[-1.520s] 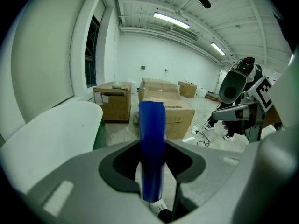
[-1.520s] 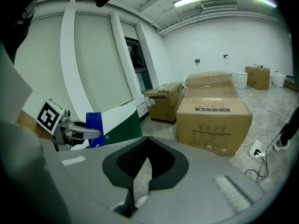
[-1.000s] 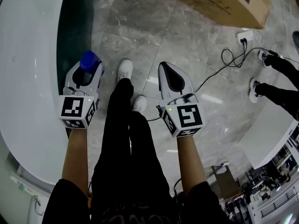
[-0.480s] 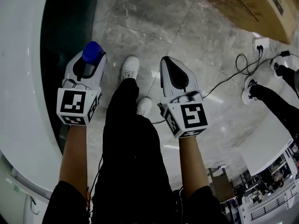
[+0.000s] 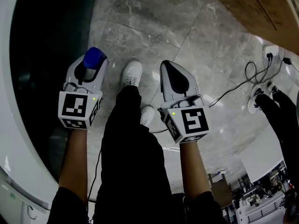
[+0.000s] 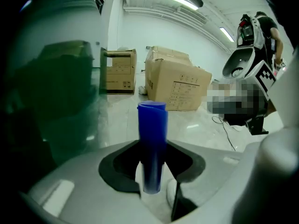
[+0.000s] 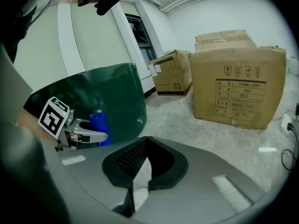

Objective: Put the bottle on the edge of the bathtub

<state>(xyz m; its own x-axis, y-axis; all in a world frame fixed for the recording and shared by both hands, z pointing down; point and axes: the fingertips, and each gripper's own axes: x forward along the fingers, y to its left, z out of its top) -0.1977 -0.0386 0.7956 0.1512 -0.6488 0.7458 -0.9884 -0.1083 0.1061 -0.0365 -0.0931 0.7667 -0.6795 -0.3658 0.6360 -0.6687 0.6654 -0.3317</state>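
Observation:
A blue bottle (image 5: 95, 56) stands upright between the jaws of my left gripper (image 5: 92, 65), which is shut on it. In the left gripper view the bottle (image 6: 153, 120) rises out of the left gripper (image 6: 153, 146) with its top free. The bathtub's white rim (image 5: 9, 139) curves down the left, and its dark green wall (image 5: 42, 55) lies just left of the bottle. My right gripper (image 5: 172, 71) is held beside my leg, shut and empty. The right gripper view has its tips (image 7: 147, 138) together, the bottle (image 7: 99, 127) to their left against the green tub wall (image 7: 112, 94).
My black-trousered legs and white shoes (image 5: 132, 73) are between the grippers on the marble floor. Cardboard boxes (image 5: 261, 8) stand ahead at the right, with a power strip and cables (image 5: 268, 55). Another person's legs (image 5: 278, 104) are at the far right.
The view has swung so the tub's dark green wall fills more of the left and the white rim has slid to the edge. The left gripper keeps hold of the bottle.

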